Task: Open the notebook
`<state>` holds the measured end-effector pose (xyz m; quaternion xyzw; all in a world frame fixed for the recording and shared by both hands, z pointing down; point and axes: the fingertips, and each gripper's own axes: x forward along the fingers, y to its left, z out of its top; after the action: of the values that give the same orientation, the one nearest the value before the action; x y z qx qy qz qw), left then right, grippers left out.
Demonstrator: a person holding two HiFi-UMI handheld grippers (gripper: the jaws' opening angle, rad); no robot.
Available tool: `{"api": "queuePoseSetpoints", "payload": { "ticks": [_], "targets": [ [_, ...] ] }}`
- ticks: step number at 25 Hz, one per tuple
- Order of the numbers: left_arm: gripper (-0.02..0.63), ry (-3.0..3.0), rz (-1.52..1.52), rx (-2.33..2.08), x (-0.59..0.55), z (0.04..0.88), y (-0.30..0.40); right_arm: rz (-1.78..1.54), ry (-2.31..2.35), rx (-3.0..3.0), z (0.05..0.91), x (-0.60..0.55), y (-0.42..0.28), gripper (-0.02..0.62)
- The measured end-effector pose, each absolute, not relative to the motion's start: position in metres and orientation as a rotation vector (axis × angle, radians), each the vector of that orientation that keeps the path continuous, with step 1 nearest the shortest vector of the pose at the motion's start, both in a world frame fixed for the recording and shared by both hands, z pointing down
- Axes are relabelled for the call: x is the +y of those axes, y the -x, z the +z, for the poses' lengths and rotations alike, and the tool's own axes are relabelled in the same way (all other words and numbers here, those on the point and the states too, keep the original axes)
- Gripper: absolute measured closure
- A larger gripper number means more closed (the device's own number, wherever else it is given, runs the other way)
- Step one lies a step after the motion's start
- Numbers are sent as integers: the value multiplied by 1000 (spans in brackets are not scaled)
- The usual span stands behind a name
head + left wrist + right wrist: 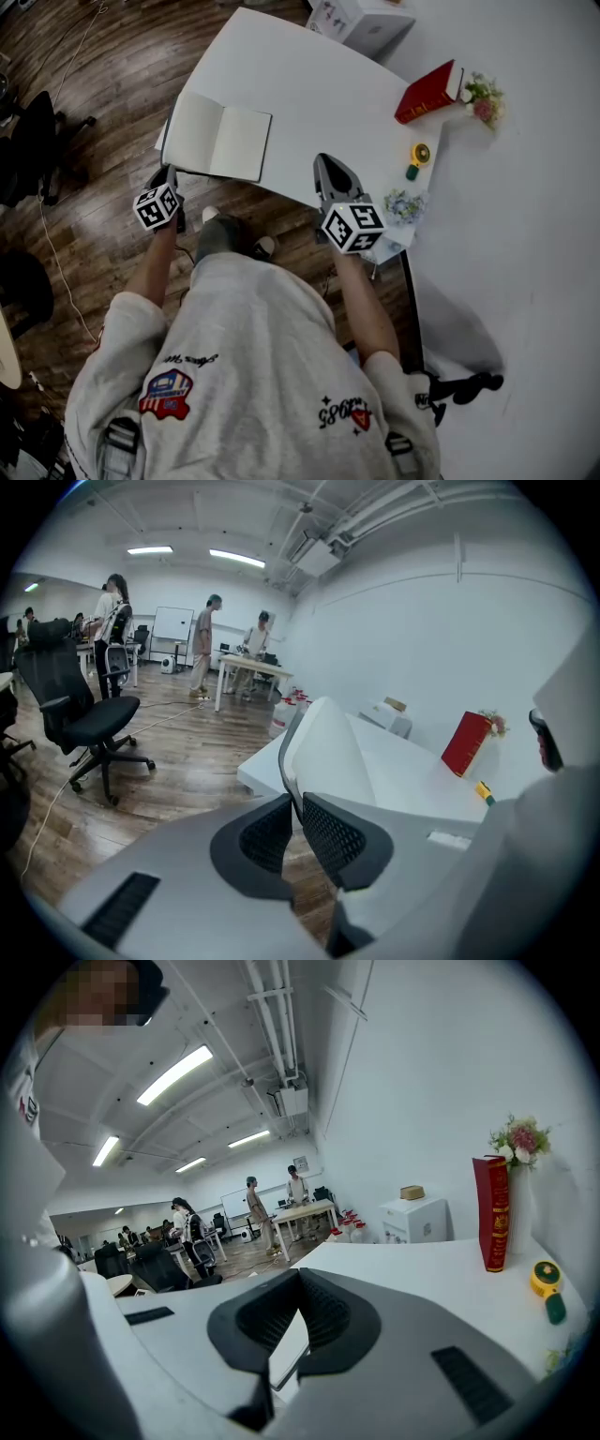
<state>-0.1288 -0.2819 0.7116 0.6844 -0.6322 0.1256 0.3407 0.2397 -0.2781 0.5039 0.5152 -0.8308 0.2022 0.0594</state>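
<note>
The notebook [220, 141] lies open on the white table [309, 84] near its left edge, blank pages up. My left gripper [165, 174] is at the notebook's near left corner, off the table's edge. In the left gripper view the dark-edged cover [333, 752] rises from between the pads, and the left gripper [292, 803] is shut on it. My right gripper [330, 167] hovers over the table's front edge, to the right of the notebook, with its jaws together and nothing in them. In the right gripper view [300, 1283] a strip of the notebook's page [286, 1354] shows below the tips.
A red book [427, 92] stands beside flowers [483, 98] at the table's far right. A yellow-green tape [417, 159] and a small posy [405, 204] lie near my right gripper. A white box [361, 21] sits at the back. An office chair [84, 719] and several people stand across the wooden floor.
</note>
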Motion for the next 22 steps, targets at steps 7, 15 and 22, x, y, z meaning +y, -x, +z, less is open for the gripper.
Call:
{"api": "queuePoseSetpoints", "payload": {
  "ticks": [7,15,22],
  "targets": [
    [560,-1694,395,-1632,-284,735,140,625,-1559,-2507,508,-288,-236,606],
    [526,-1680,445,-1621,-280,742,151,624,-1553,-2514,507,-293,-231,606],
    [518,-1725,558,-1639,-266,735,152,627,-1537,-2527,509,-289,-229,606]
  ]
}}
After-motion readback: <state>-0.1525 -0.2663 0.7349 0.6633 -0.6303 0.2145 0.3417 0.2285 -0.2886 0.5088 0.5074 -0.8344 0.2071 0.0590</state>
